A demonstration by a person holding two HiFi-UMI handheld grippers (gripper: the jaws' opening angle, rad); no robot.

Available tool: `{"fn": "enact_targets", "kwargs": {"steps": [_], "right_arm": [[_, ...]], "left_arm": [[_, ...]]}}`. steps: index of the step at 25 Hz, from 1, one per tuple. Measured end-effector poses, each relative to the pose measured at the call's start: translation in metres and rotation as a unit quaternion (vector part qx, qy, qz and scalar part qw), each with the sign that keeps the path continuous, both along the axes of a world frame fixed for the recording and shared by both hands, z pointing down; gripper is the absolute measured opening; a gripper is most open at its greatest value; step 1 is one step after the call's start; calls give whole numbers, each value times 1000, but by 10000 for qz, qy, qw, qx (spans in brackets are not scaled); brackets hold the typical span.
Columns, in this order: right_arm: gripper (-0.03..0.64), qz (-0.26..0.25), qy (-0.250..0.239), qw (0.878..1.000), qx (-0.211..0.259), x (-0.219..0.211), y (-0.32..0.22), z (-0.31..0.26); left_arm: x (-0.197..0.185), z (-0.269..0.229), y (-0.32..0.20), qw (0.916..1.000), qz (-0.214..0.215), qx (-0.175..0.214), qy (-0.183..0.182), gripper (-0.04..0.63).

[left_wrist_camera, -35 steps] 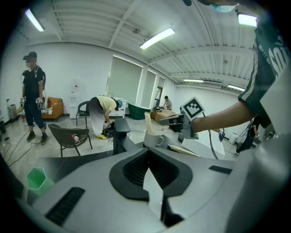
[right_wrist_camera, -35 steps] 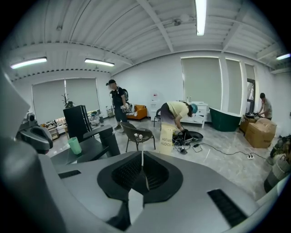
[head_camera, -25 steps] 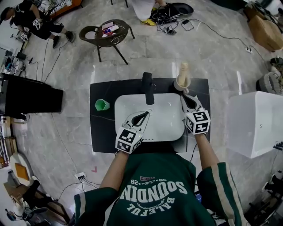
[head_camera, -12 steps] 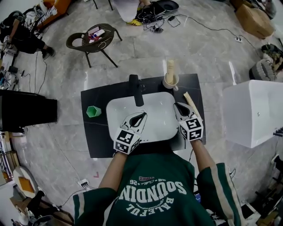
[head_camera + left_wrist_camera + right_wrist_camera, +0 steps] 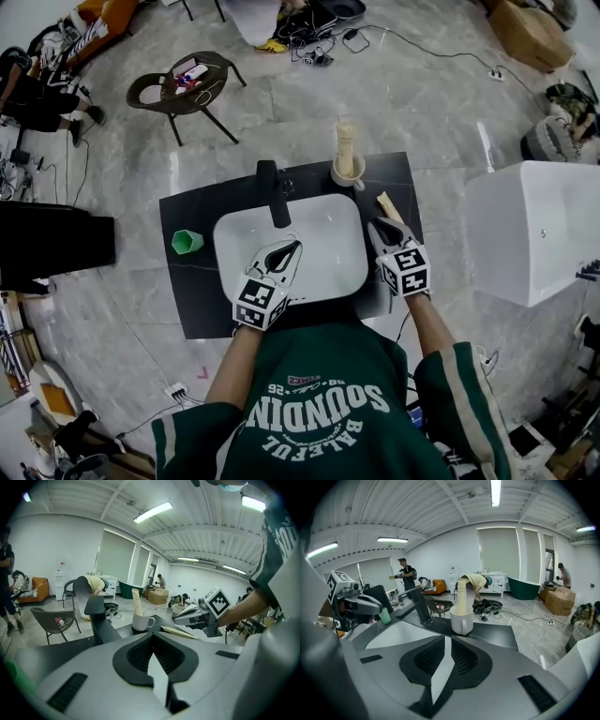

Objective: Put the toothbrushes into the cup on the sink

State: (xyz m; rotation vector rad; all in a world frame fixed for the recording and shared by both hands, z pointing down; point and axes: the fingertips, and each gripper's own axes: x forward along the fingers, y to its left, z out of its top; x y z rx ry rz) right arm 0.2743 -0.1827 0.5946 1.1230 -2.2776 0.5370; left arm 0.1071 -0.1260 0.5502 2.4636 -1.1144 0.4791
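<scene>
A small green cup (image 5: pixel 187 242) sits on the left part of the black desk (image 5: pixel 202 314). Next comes the left gripper (image 5: pixel 289 249). It hangs over the near side of the white sink (image 5: pixel 328 234). Its jaws are pressed together with nothing in them. A black tap (image 5: pixel 271 192) stands at the back of the sink. To the right of the tap is a white mug (image 5: pixel 348 174) with a toothbrush (image 5: pixel 345 139) standing up in it. A second toothbrush (image 5: pixel 386 203) lies flat on the desk, right of the sink. The right gripper (image 5: pixel 380 227) is just beside its near end. Its jaws are pressed together too and hold nothing.
</scene>
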Motion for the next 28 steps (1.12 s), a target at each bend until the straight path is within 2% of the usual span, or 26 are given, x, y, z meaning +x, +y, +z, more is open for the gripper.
{"fn": "enact_targets", "kwargs": {"steps": [3,8,14,19,28], "right_arm": [[52,-116,96,9999,-80,7,-1,5],[125,-147,317,9991,-234,21,-8,16],[146,-218,954,9943,-419,46,-26,34],[168,-366,1219,9896,-674,53,-42,51],[183,-502,1981,9697,-1340,63,-57,94]], "left_arm": [[-4,2,0,10000,-55,-38,-16,11],[-7,3,0,9999,-110,-66,-63,11],[-16,6,2,9996,-222,-132,-144,11],[-26,6,0,9991,-364,-149,-181,11],[-37,10,5,9975,-595,-258,-269,11]]}}
